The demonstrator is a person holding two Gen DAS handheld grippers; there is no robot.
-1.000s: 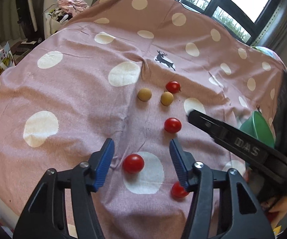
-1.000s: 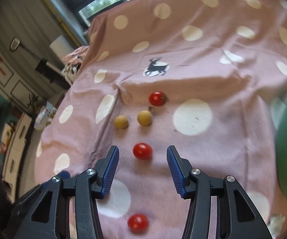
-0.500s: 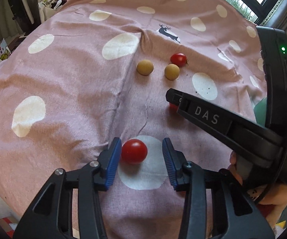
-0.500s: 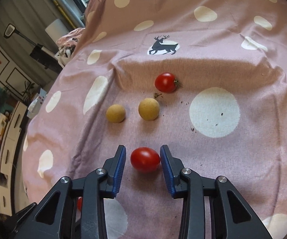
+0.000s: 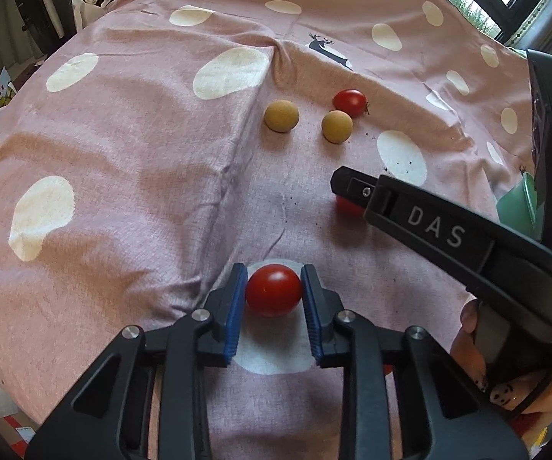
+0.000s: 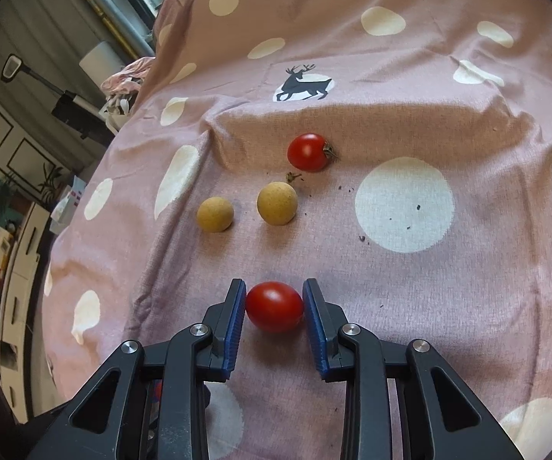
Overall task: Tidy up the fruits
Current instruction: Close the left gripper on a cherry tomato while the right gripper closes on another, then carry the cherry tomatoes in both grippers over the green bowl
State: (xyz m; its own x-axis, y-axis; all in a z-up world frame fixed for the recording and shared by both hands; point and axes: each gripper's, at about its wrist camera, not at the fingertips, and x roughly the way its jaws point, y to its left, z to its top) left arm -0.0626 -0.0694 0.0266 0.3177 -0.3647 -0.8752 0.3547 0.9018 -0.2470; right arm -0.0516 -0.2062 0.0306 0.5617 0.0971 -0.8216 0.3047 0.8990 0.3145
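My left gripper (image 5: 274,289) is shut on a red cherry tomato (image 5: 273,289) that rests on a white dot of the pink cloth. My right gripper (image 6: 275,306) is shut on a second red tomato (image 6: 275,306), also on the cloth. In the left wrist view the right gripper's black finger (image 5: 421,222) covers most of that second tomato (image 5: 347,205). Farther off lie two tan round fruits (image 6: 214,214) (image 6: 277,203) and a third red tomato (image 6: 308,152) with a stem; they also show in the left wrist view (image 5: 281,115) (image 5: 336,126) (image 5: 349,102).
The pink polka-dot cloth (image 6: 402,207) with a deer print (image 6: 303,82) covers the surface. A green bowl's rim (image 5: 517,203) shows at the right edge of the left wrist view. Clutter and furniture (image 6: 15,230) stand beyond the cloth's left edge.
Both grippers moved forward and down, each around a red tomato, and their jaws closed from wide open to touching the fruit on both sides.
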